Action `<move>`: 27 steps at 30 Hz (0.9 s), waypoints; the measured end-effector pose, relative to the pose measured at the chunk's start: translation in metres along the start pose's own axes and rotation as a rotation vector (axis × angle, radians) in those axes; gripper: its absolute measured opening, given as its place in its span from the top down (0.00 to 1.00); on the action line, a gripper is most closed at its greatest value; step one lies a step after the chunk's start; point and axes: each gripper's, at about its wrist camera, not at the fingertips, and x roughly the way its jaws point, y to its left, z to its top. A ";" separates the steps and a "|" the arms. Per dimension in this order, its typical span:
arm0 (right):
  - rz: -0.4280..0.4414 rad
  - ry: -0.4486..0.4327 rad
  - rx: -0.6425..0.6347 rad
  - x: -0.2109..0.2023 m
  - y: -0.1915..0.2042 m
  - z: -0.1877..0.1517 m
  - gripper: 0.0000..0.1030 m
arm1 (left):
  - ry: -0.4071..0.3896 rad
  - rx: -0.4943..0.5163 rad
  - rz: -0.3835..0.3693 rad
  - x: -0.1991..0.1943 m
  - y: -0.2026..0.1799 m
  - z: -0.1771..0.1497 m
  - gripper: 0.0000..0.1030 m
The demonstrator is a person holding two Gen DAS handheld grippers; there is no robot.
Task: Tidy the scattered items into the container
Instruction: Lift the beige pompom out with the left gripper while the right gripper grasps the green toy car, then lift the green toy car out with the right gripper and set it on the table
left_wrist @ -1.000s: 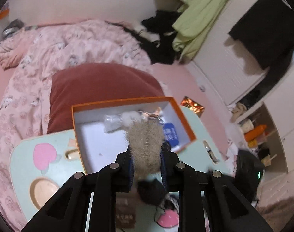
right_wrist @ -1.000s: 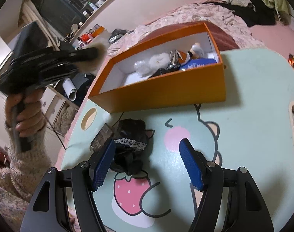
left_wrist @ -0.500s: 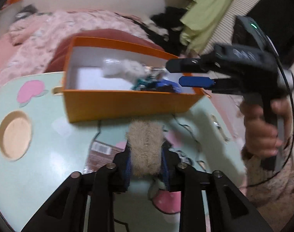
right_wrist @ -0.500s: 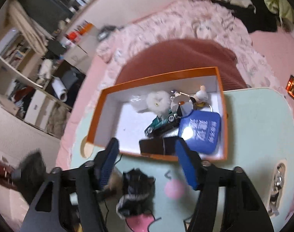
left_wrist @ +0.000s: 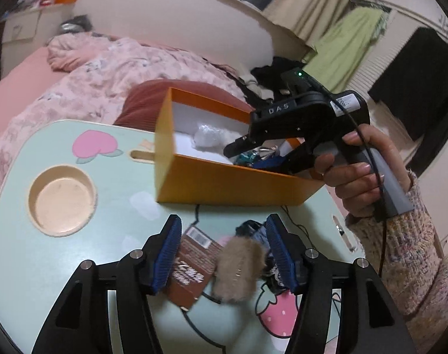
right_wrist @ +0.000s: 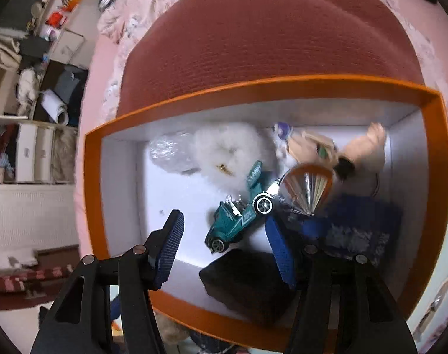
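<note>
Hovering low over the tabletop [left_wrist: 111,183], the left gripper [left_wrist: 222,253] stands wide apart and holds nothing; a tan fur piece [left_wrist: 238,268] lies between its pads, nearer the right one, beside a brown packet [left_wrist: 191,268] and a dark cloth item [left_wrist: 253,230]. Beyond them, toward the tabletop's far edge, sits the orange box [left_wrist: 224,183]. The right gripper [right_wrist: 224,244], also spread wide and empty, reaches over the box's near wall, a teal toy car [right_wrist: 238,221] between its fingers; a white pompom [right_wrist: 226,153], blue pouch [right_wrist: 356,230] and black block [right_wrist: 247,283] lie around it.
</note>
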 end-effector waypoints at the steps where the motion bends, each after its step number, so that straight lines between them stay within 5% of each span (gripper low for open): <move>1: -0.029 -0.006 -0.009 -0.001 0.004 0.001 0.43 | -0.006 -0.005 0.004 -0.001 0.002 -0.001 0.43; 3: -0.107 -0.027 -0.056 -0.001 0.013 -0.002 0.51 | -0.015 -0.010 0.007 -0.002 0.006 -0.001 0.43; 4: -0.158 -0.046 -0.081 -0.002 0.016 -0.004 0.70 | -0.020 -0.013 0.009 -0.003 0.008 -0.001 0.43; 6: -0.201 -0.077 -0.120 -0.004 0.020 -0.012 0.74 | -0.029 -0.017 0.009 -0.004 0.012 0.000 0.43; 11: -0.057 -0.107 -0.134 -0.025 0.014 -0.028 0.75 | -0.052 -0.012 0.016 -0.013 0.014 0.002 0.43; 17: 0.158 -0.293 -0.241 -0.105 0.016 -0.072 0.75 | -0.061 -0.006 0.012 -0.018 0.016 0.013 0.43; 22: 0.155 -0.457 -0.309 -0.159 -0.011 -0.127 0.75 | -0.040 0.029 -0.041 -0.017 0.007 0.033 0.43; 27: 0.107 -0.413 -0.317 -0.126 -0.020 -0.167 0.75 | 0.041 0.098 -0.068 -0.001 -0.026 0.081 0.43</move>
